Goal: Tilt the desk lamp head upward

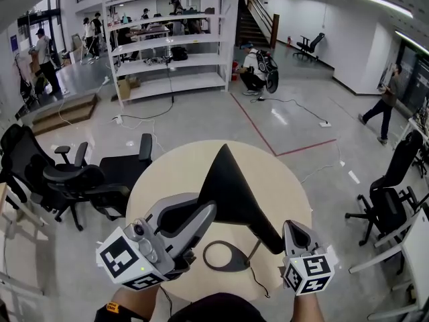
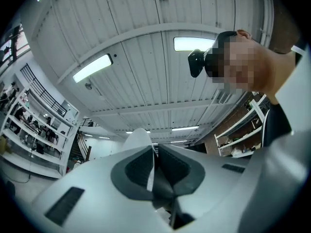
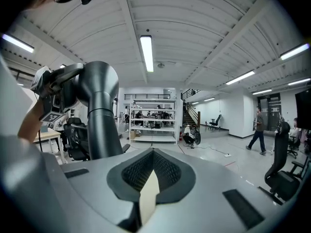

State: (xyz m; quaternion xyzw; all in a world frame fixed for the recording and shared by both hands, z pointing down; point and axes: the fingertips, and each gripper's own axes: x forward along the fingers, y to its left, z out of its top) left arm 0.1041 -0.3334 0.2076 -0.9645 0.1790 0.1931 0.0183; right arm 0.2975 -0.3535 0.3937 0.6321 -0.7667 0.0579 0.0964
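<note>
Workshop floor [image 1: 201, 123], round table [image 1: 281, 180], desk lamp [image 1: 234, 193]

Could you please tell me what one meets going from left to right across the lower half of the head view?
Black office chairs, left gripper, black cone-headed desk lamp, right gripper, black office chair.

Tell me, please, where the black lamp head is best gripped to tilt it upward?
Probably the thin left edge of the lamp head, approached from the left. It is slim enough for the jaws and lies far from the side by the lamp base, which should give leverage. The left hand-held gripper is closed there.
</note>
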